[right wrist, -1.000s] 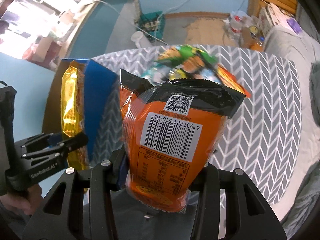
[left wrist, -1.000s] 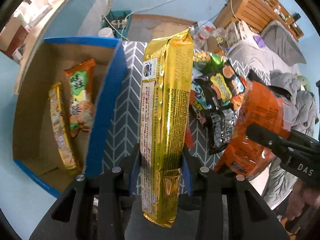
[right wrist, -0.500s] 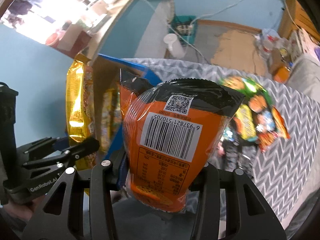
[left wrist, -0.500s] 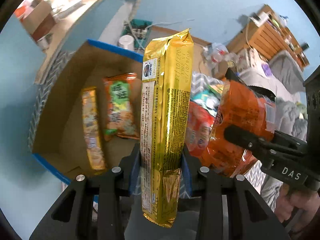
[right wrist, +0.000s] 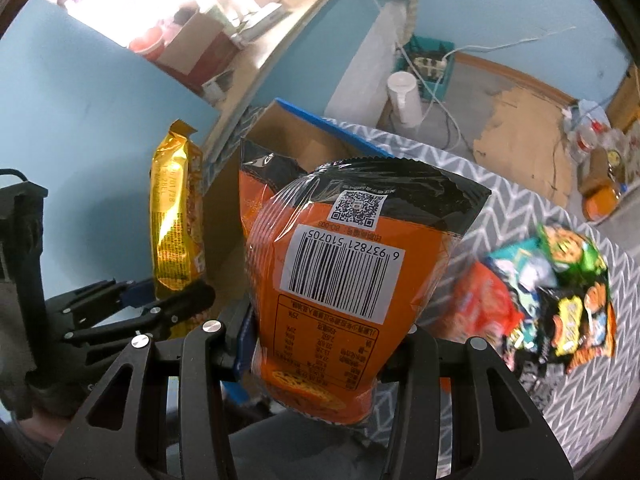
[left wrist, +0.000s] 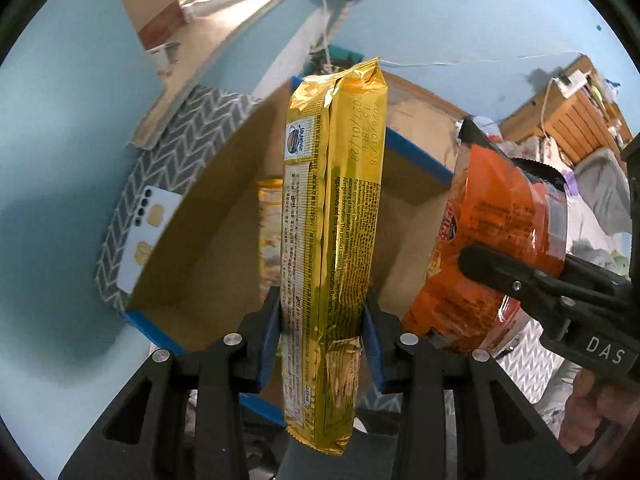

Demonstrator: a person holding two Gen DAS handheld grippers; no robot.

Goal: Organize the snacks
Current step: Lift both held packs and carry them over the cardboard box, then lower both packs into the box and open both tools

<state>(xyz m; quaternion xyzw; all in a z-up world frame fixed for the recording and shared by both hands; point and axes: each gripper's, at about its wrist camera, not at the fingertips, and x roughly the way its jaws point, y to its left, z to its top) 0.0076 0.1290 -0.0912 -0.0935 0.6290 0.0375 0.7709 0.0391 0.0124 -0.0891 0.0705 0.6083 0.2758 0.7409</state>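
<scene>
My left gripper point(left wrist: 322, 312) is shut on a long gold biscuit packet point(left wrist: 332, 216) and holds it upright over a cardboard box with blue edges point(left wrist: 192, 264). A yellow snack bar point(left wrist: 270, 240) lies inside the box, partly hidden. My right gripper point(right wrist: 316, 340) is shut on an orange snack bag point(right wrist: 340, 264) with a barcode, held above the box's near corner point(right wrist: 280, 124). The orange bag point(left wrist: 492, 248) shows at the right in the left wrist view. The gold packet point(right wrist: 176, 216) and left gripper point(right wrist: 160, 300) show at the left in the right wrist view.
A pile of several colourful snack packets point(right wrist: 552, 292) lies on the grey chevron cloth point(right wrist: 532, 208) to the right of the box. A white phone point(left wrist: 148, 236) lies on the cloth left of the box. Cables and a white cup point(right wrist: 404, 96) are on the floor beyond.
Both grippers have moved left with their packets, from over the chevron cloth to over the box. The snack pile has slid away to the right of view.
</scene>
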